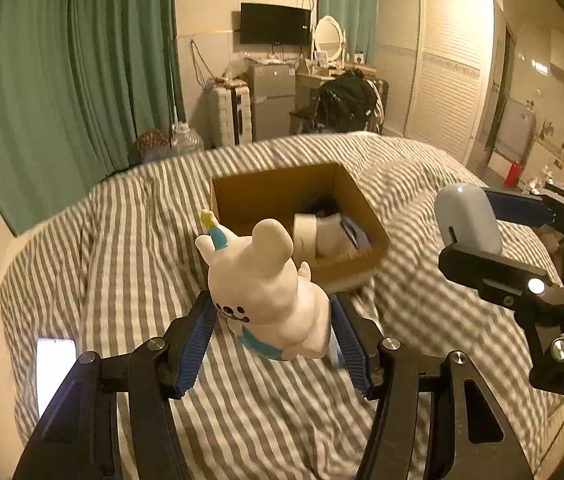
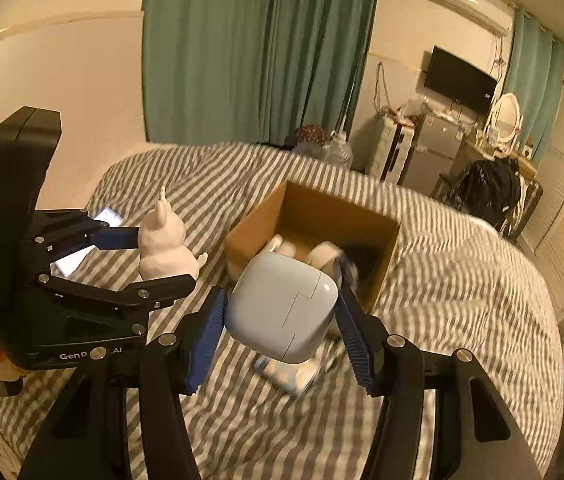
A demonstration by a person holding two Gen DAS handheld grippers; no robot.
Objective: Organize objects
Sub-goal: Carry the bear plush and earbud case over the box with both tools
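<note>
My left gripper (image 1: 272, 320) is shut on a white bear figurine (image 1: 270, 280) with a blue party hat, held above the striped bed just short of the open cardboard box (image 1: 270, 192). My right gripper (image 2: 282, 312) is shut on a pale blue rounded case (image 2: 282, 304), also in front of the box (image 2: 310, 216). The box holds white tape rolls (image 1: 318, 232) and dark items. In the right wrist view the left gripper (image 2: 162, 260) with the figurine (image 2: 164, 244) is to the left. In the left wrist view the right gripper (image 1: 494, 240) and case (image 1: 468, 220) are at the right.
The grey-and-white striped duvet (image 1: 122, 264) covers the bed. A lit phone (image 1: 54, 368) lies on it at left. A small pale object (image 2: 290, 376) lies on the duvet under the case. Green curtains, a fridge, a dresser and a wardrobe stand beyond the bed.
</note>
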